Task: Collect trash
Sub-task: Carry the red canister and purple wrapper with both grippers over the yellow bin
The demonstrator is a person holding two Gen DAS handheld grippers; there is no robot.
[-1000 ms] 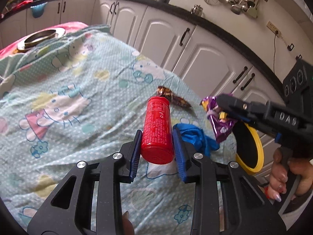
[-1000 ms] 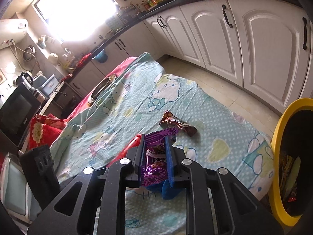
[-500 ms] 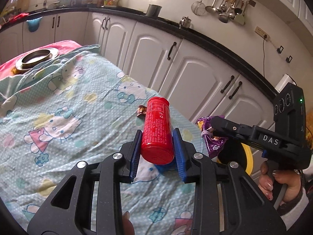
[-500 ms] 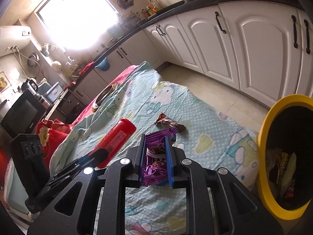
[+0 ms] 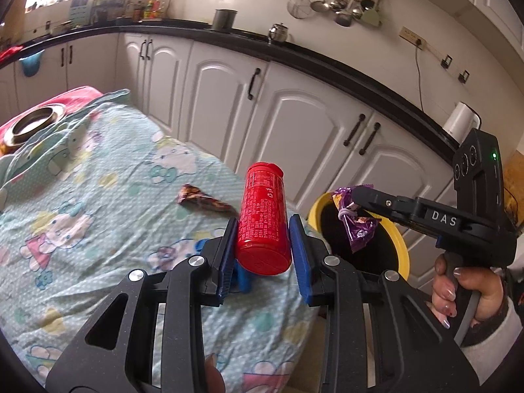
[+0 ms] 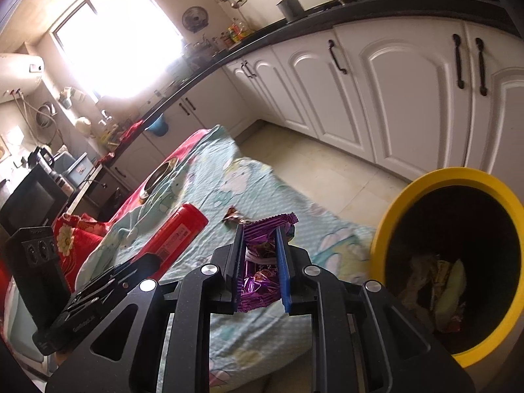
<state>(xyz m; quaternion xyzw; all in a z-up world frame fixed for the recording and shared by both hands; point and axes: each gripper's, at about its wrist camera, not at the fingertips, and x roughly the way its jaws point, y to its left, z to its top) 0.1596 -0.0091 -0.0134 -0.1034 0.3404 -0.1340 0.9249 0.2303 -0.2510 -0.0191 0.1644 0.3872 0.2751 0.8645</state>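
White kitchen cabinets fill the background. My left gripper (image 5: 263,234) clamps the red cylindrical plastic bottle (image 5: 263,217); my right gripper (image 6: 260,270) pinches the crinkled purple foil wrapper (image 6: 262,262). Both loads await dropping; next I centre each over the yellow-rimmed black bin (image 6: 422,183), lower right, before releasing.

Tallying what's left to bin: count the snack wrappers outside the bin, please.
2: purple wrapper clamped in the right gripper; brown wrapper lying on the bedsheet. More may be hidden.
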